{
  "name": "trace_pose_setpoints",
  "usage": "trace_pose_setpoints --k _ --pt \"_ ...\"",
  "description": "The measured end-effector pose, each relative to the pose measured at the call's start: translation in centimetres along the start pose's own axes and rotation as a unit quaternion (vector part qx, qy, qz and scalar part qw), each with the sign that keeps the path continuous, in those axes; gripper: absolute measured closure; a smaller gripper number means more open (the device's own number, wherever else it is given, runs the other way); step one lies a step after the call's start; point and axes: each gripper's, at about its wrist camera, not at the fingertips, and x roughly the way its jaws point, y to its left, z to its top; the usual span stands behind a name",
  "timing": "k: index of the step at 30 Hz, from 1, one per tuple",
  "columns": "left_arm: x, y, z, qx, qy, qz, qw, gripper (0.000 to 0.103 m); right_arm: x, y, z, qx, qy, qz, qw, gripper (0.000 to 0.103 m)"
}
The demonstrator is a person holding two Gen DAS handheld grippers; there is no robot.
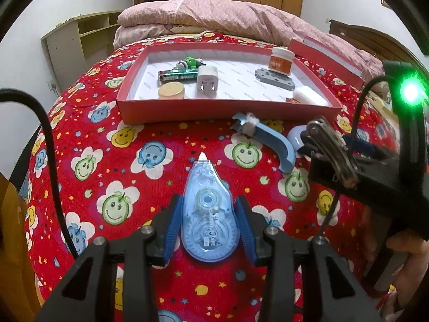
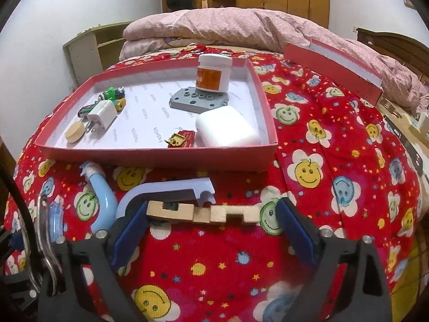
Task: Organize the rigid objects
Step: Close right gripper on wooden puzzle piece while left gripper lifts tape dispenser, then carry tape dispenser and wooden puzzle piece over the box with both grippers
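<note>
My left gripper (image 1: 209, 225) is closed on a clear blue correction tape dispenser (image 1: 209, 214), its tip pointing toward the red box (image 1: 228, 111). My right gripper (image 2: 211, 228) is open around a notched wooden block (image 2: 203, 213) lying on the red smiley bedsheet, with gaps on both sides. A light blue curved plastic piece (image 2: 103, 196) and a lavender clip piece (image 2: 171, 187) lie just before the box. The box holds a white charger (image 2: 103, 115), batteries, a wooden disc (image 2: 74, 132), a grey studded plate (image 2: 198, 99), a white jar (image 2: 214, 72), a white case (image 2: 228, 130) and a small red toy (image 2: 181, 139).
The box lid (image 2: 332, 61) leans at the back right by a pink quilt (image 2: 241, 26). A shelf unit (image 1: 80, 43) stands at the left wall. The right gripper body with a green light (image 1: 410, 91) shows at the right of the left wrist view.
</note>
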Motion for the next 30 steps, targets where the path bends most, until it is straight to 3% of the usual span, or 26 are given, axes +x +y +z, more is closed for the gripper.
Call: trace_pose_setpoints --k 3,15,30 --pt "0.0 0.0 0.0 0.001 -0.001 0.001 1.0 0.06 -0.3 -0.1 0.0 0.0 -0.005 -0.006 1.0 0.024" --pt "-0.3 -0.1 -0.1 0.002 -0.003 0.002 1.0 0.061 -2.5 -1.1 -1.7 0.013 0.004 0.046 0.999 0.024" --pt "-2.2 -0.4 0.7 0.004 -0.025 0.004 0.9997 0.061 -5.6 -1.5 -3.2 0.014 -0.01 0.075 0.997 0.024"
